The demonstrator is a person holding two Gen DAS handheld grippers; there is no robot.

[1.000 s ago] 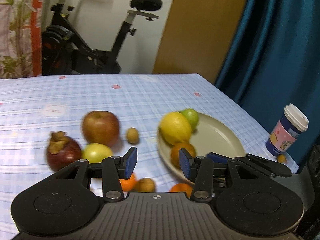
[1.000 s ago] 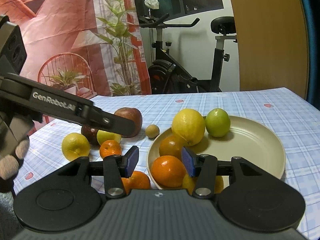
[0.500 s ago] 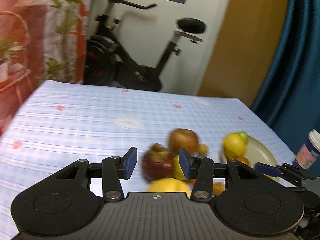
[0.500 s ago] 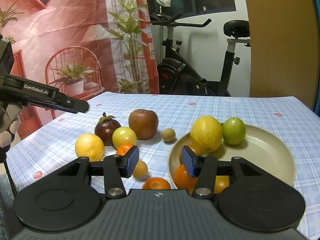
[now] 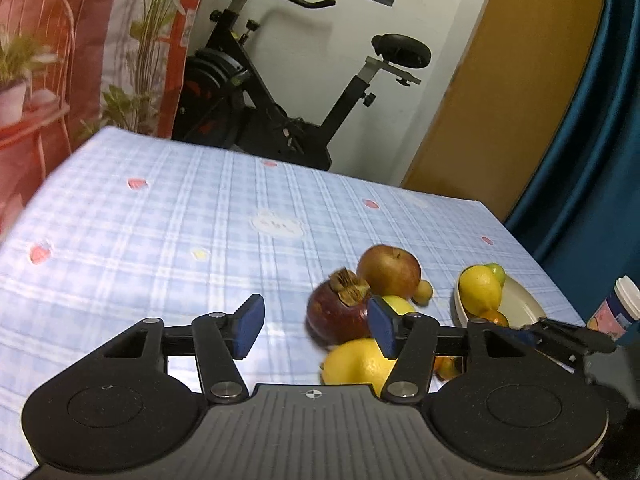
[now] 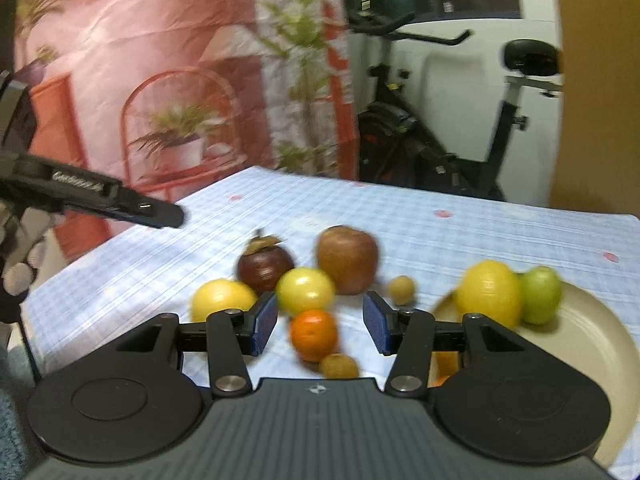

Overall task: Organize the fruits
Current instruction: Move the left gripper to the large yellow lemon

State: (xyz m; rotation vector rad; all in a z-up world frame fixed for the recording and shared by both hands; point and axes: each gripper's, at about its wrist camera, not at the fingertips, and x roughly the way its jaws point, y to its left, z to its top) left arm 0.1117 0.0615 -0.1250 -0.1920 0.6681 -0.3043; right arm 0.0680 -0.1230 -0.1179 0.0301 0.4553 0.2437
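Now swung left of the plate (image 5: 516, 300) toward the mangosteen (image 5: 338, 312) — left gripper (image 5: 316, 326) just widened, empty, right gripper (image 6: 320, 322) apart, empty — pickup likely next.

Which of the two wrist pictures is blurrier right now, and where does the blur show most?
Right wrist view is blurrier: the apple, lemon and plate smear sideways. Left wrist view is sharper, with only the mangosteen soft-edged. Both show fisheye bending at the edges.
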